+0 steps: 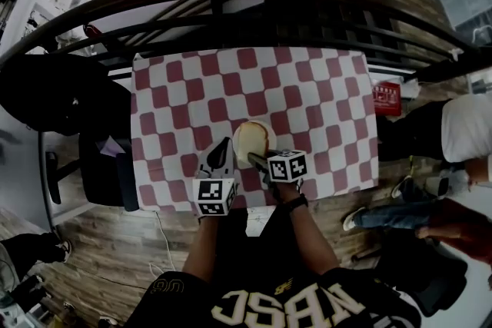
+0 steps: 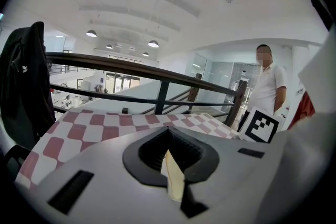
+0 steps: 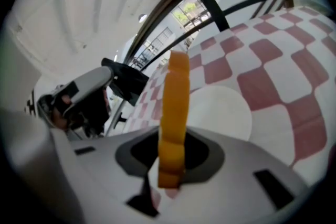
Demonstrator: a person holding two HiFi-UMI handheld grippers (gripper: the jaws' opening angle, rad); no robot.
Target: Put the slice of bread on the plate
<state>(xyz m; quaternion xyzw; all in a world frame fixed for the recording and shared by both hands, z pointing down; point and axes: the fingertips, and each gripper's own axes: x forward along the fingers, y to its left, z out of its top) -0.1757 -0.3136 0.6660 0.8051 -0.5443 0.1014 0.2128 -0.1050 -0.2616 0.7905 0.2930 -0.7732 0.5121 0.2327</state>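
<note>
Bread slice (image 3: 176, 97) edge-on in right claw (image 3: 170, 162); head view shows plate (image 1: 237, 140) beneath

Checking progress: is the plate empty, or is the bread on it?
Empty: the plate shows bare white, and the right gripper holds the bread slice clamped between its jaws.

The head camera looks steeply down from above the person onto the whole checkered tabletop (image 1: 307, 104), with the left gripper (image 1: 223, 146) and right gripper (image 1: 254, 158) at its near edge. The left gripper view faces almost level across that tabletop to the railing (image 2: 157, 73). The right gripper view, rolled and tipped downward, looks closely past the slice of bread (image 3: 173, 113) onto the plate (image 3: 226, 107), which the head view shares
</note>
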